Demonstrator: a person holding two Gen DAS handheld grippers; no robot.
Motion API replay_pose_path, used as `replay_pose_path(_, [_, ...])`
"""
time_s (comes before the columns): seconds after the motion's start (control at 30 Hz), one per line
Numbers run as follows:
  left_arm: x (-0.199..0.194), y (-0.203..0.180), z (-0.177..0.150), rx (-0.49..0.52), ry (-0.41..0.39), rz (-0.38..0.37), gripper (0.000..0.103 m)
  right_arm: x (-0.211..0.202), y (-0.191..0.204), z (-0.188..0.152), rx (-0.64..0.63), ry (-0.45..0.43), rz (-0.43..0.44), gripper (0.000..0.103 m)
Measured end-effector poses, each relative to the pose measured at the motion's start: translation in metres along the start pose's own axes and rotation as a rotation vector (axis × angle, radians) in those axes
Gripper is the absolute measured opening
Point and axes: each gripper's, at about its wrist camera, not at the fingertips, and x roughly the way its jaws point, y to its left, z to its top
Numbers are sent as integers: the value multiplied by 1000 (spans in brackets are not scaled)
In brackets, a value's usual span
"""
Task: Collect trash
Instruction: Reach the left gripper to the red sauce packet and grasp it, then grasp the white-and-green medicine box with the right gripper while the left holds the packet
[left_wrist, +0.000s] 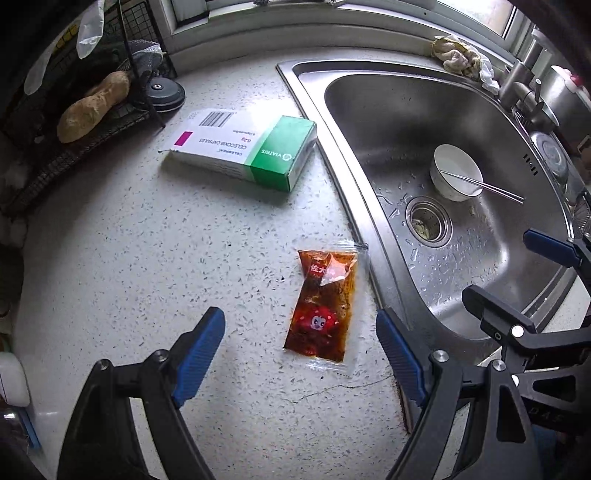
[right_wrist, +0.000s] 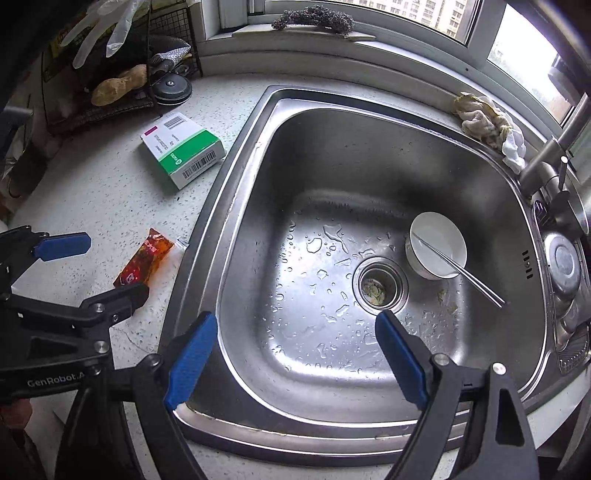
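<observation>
Both claws are spread wide and holding nothing. The left claw (left_wrist: 301, 356) hangs over the speckled worktop (left_wrist: 129, 258), and the sauce packet (left_wrist: 323, 304) lies flat right between its blue fingers (left_wrist: 199, 360), not touched by either one, just beside the sink (left_wrist: 369, 258) rim. The packet is clear plastic with reddish-brown sauce inside and a red label. Further back on the worktop there's a green and white box (left_wrist: 243, 147), apart from the packet and close to the sink's corner. The right claw (right_wrist: 295, 354) is out over the wet sink basin, near the drain (right_wrist: 380, 282). A white bowl (right_wrist: 437, 249) sits in the basin beside the drain with chopsticks (right_wrist: 461, 269) resting across it. A crumpled rag (right_wrist: 480, 120) sits on the sink's back edge.
</observation>
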Motion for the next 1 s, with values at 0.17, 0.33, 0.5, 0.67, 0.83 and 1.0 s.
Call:
replay_pose_path(0.17, [15, 2, 3, 22, 19, -52, 82, 5, -1, -3, 40, 16, -38, 86])
replay_pose_path(0.33, [20, 1, 7, 51, 24, -38, 82, 13, 2, -4, 67, 28, -52, 86])
replay_pose_path(0.5, [20, -1, 7, 74, 29, -39, 77, 18, 0, -6, 95, 40, -51, 86])
replay_pose_path(0.67, [15, -6, 7, 111, -2, -42, 48, 19, 0, -7, 115, 27, -41, 86])
replay_pose_path(0.83, [11, -8, 6, 86, -3, -57, 25, 12, 0, -3, 108, 4, -34, 86])
replay_pose_path(1.0, [0, -1, 3, 24, -29, -46, 23, 6, 3, 4, 61, -19, -7, 86])
